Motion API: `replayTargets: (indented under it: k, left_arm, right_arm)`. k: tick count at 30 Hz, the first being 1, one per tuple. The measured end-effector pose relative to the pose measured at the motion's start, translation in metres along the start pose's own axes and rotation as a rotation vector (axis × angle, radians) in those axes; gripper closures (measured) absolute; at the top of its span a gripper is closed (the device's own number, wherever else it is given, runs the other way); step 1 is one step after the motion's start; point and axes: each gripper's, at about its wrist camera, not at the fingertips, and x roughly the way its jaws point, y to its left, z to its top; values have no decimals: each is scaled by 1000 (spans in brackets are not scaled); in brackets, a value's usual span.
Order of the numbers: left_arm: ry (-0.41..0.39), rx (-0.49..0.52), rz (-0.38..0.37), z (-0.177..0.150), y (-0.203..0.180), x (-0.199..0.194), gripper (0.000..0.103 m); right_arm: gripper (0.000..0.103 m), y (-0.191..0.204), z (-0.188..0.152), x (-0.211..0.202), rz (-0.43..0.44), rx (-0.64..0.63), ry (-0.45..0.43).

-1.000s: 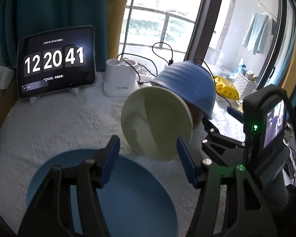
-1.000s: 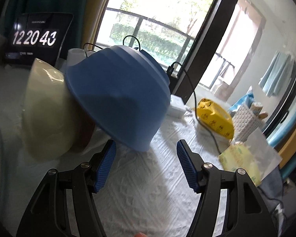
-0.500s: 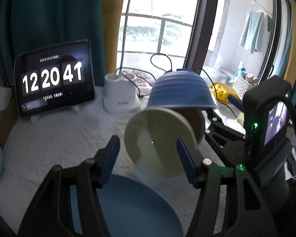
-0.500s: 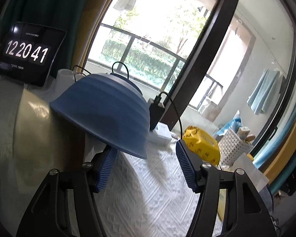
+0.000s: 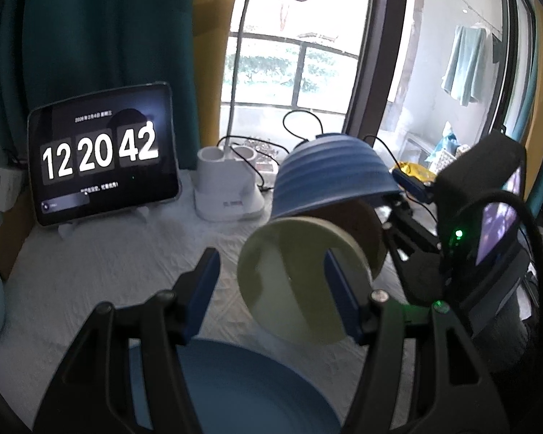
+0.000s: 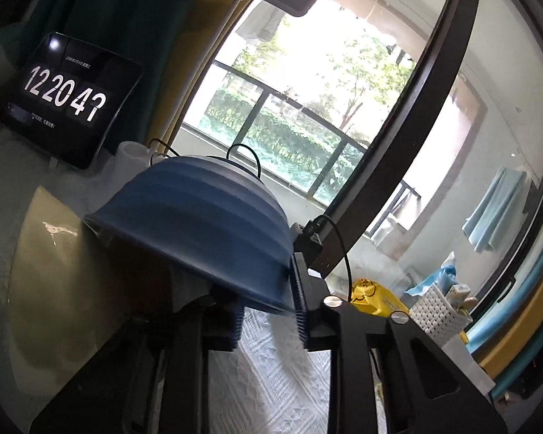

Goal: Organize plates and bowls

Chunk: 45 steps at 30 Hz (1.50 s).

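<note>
The right gripper [image 6: 268,311] is closing its jaws on the near rim of the upturned blue bowl [image 6: 199,220], which sits between the pads, tilted over a pale green plate [image 5: 300,282] standing on edge. The left gripper [image 5: 271,289] hangs with jaws apart, gripping nothing, above a blue plate [image 5: 235,390] at the table's near edge. A tablet clock [image 5: 101,152] leans at the far left corner.

**Our two grippers at the dishes**

Our left gripper [image 5: 271,289] hangs tilted downward, its blue pads spread apart and touching nothing. Our right gripper [image 6: 268,311] points nearly level, its jaws closing on the rim of the blue bowl [image 6: 199,217] between them.
</note>
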Motion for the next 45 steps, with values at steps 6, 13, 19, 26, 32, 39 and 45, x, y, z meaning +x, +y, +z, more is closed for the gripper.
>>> replayTargets:
  k: [6,13,19,26,32,39,45]
  left_arm:
    - [-31,9,0,5,-5,-1,42]
    - [-76,34,-17,12,-22,-9,42]
    - [-105,56,-43,15,-42,-17,42]
    - [-103,76,-94,8,-73,-24,42]
    - [-20,45,-175,-9,-98,-17,42]
    - [61,6,-210,-37,-119,-8,42]
    - [79,39,-216,-49,-136,-12,60]
  right_arm:
    - [94,-19,3,-4,-31,66,-21]
    - [95,-47,9,-18,-44,161,-27]
    - [96,-89,7,-42,-66,289,-29]
    - [98,-121,-5,-93,-85,328,-39]
    - [98,-137,-27,-132,-28,387,4]
    - [98,-134,-56,-161,42,437,67]
    - [98,-138,-69,-173,88,482,88]
